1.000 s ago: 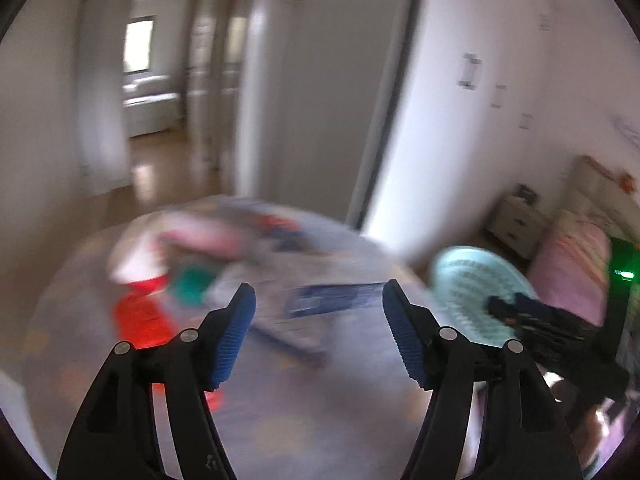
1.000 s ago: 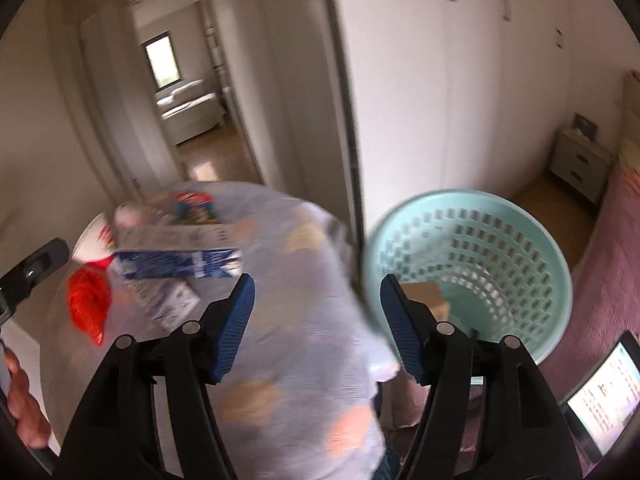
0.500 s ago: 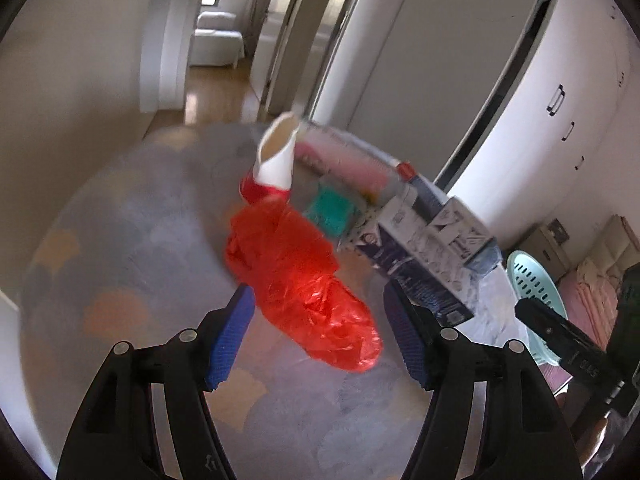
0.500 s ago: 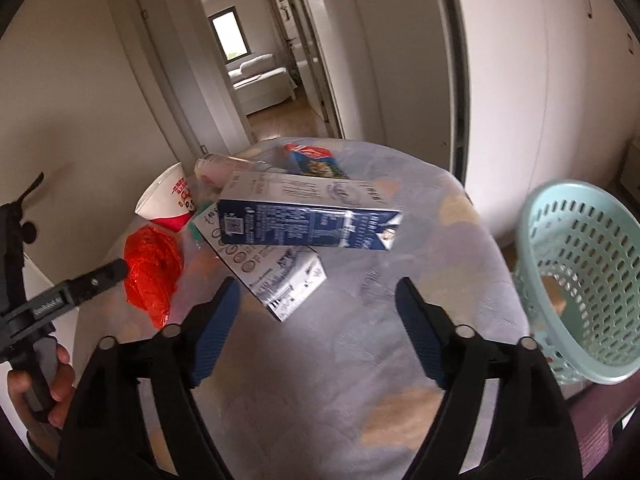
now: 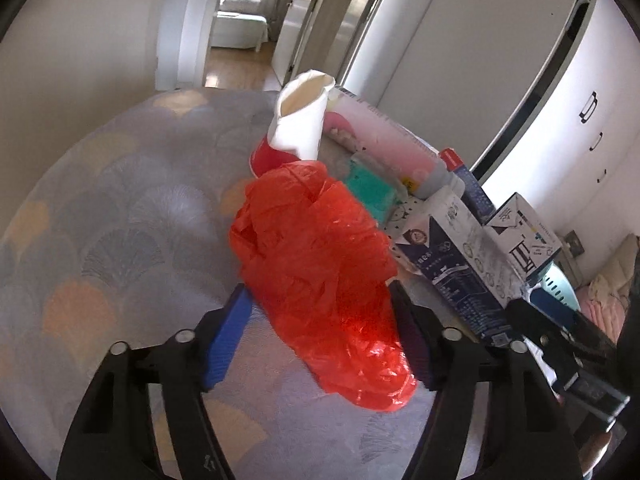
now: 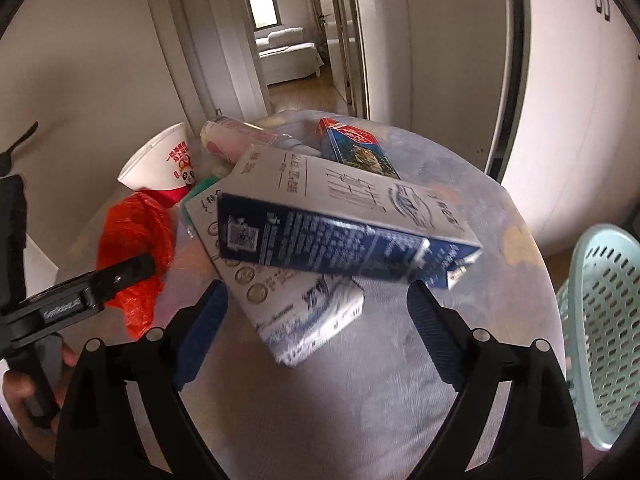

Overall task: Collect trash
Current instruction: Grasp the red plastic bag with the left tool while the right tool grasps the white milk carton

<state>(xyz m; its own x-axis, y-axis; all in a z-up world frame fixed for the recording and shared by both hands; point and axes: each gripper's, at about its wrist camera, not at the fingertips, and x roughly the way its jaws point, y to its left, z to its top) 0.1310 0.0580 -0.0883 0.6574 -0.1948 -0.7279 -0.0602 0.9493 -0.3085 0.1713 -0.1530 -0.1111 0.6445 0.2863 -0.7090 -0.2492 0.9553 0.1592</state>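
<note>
A crumpled red plastic bag (image 5: 320,280) lies on the round table (image 5: 100,240). My left gripper (image 5: 317,290) straddles it, jaws closing, and I see no squeeze on the bag. Behind the bag stand a white-and-red paper cup (image 5: 300,120), a pink bottle (image 5: 384,144) and a green packet (image 5: 368,188). My right gripper (image 6: 317,288) hovers with jaws opening wide in front of a blue-and-white carton (image 6: 344,232). That carton rests on a second carton (image 6: 304,316), whose near end reaches between the fingers without touching the pads.
A teal plastic basket (image 6: 600,320) stands beside the table on the right, its inside hidden. A blue box with a red end (image 6: 356,144) lies behind the cartons. White wardrobe doors and an open doorway lie beyond. A hand (image 6: 16,384) holds the left gripper's handle.
Both views swung from the basket side to the trash pile. The left gripper came down around the red bag. The right jaws spread much wider and moved up to the cartons.
</note>
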